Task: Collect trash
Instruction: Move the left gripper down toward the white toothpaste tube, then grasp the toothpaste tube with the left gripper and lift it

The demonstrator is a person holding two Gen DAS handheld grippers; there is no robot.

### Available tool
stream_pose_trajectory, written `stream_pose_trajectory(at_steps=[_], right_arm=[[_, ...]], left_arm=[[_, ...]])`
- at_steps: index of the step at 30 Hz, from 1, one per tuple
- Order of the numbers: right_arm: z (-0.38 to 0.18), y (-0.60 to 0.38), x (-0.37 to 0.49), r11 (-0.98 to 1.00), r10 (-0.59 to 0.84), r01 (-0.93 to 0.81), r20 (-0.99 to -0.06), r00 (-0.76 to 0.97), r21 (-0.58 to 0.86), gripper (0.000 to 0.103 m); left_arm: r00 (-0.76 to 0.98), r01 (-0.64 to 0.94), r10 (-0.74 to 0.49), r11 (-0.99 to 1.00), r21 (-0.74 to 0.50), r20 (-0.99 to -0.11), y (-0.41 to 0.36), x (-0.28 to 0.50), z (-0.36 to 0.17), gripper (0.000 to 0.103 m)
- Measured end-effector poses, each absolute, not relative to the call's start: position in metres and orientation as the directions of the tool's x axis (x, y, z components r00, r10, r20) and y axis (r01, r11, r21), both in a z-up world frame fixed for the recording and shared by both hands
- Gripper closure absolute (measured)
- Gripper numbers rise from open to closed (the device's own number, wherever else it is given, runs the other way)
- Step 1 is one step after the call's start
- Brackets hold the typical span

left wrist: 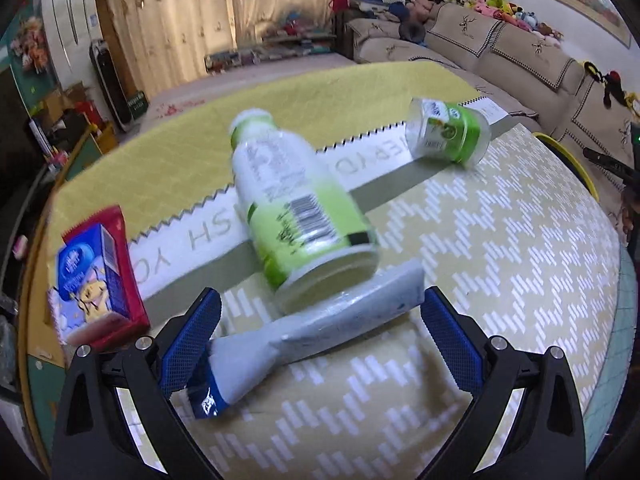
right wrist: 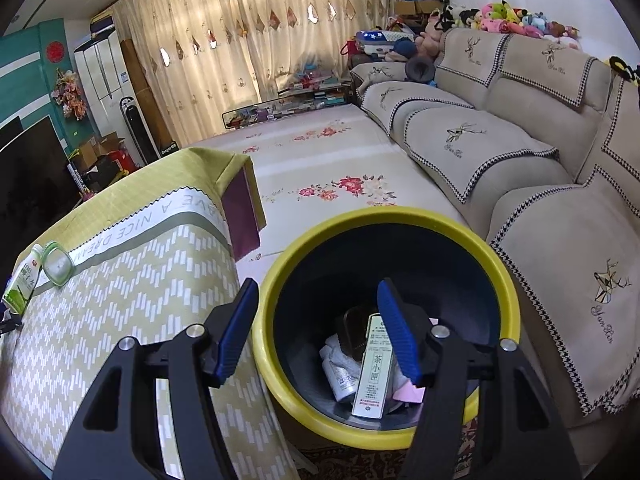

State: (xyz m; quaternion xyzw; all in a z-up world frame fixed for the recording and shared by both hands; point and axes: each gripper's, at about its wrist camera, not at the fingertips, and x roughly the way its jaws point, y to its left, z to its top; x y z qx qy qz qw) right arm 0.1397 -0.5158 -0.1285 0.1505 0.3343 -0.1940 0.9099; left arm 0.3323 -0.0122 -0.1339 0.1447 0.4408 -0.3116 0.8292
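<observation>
Between the blue pads of the left gripper point(left wrist: 320, 332) a flattened silver-grey wrapper point(left wrist: 320, 326) is seen lying on the table point(left wrist: 500, 240), its twisted blue end point(left wrist: 206, 394) close to one pad. The jaws are spread wide and nothing is pinched yet. It looks light, thin and crinkly, probably slick, so the broad flat middle is judged the best place to be clamped, not the tail. Touching its far edge lies a green-and-white bottle point(left wrist: 296, 208), likely empty and ready to roll. Further out a small clear jar point(left wrist: 448, 132) and a red-and-blue carton point(left wrist: 96, 276) are waiting. Over the yellow-rimmed bin point(right wrist: 296, 400), the right gripper point(right wrist: 320, 336) is held with parted, empty jaws above trash already dropped inside.
</observation>
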Motion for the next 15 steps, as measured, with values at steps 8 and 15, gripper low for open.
stream_pose_trajectory(at_steps=[8,15], right_arm=[[-0.124,-0.505,0.147,0.895,-0.226,0.421,-0.663,0.713,0.148,0.043],[-0.129,-0.505,0.149,0.897,-0.185,0.402,-0.672,0.717,0.182,0.042]], left_arm=[[0.287,0.733,-0.425,0.674,-0.089,-0.858,-0.025,0.294,-0.137,0.023],[0.32,0.655,-0.402,0.748,-0.106,-0.858,-0.039,0.285,-0.133,0.023]])
